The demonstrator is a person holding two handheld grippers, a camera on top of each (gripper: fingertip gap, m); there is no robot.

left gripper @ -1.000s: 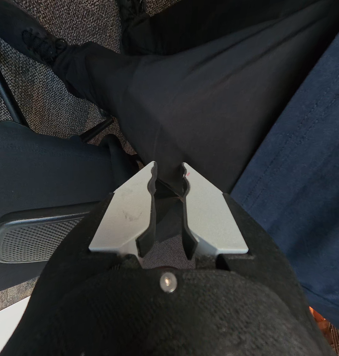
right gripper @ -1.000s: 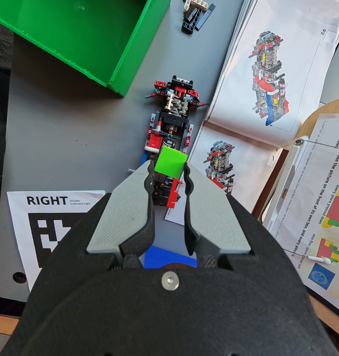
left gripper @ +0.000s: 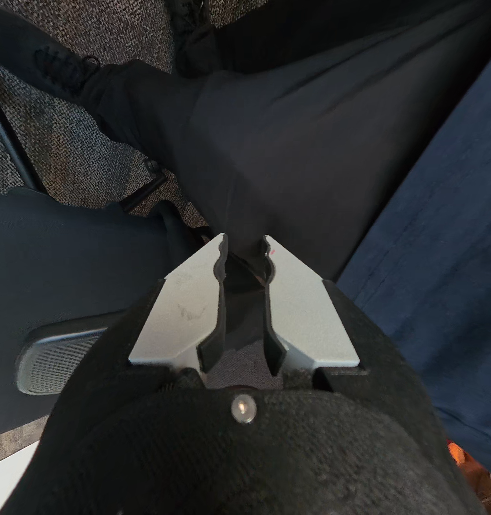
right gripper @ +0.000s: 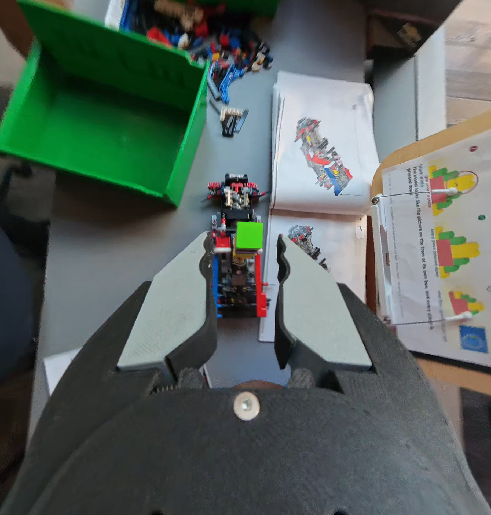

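Your right gripper (right gripper: 244, 248) is spread open above the grey tabletop (right gripper: 113, 278), grasping nothing: the partly built brick vehicle chassis in black, red and blue (right gripper: 238, 267) lies between its fingers with a gap on the right side, and a bright green square block (right gripper: 249, 234) sits on top of it. An empty green plastic bin (right gripper: 105, 125) stands left of it, an open instruction booklet (right gripper: 319, 145) right, loose bricks (right gripper: 225, 47) beyond. Your left gripper (left gripper: 245, 246) hangs partly open over a dark trouser leg (left gripper: 294, 153) above speckled carpet (left gripper: 80, 156), clamping nothing.
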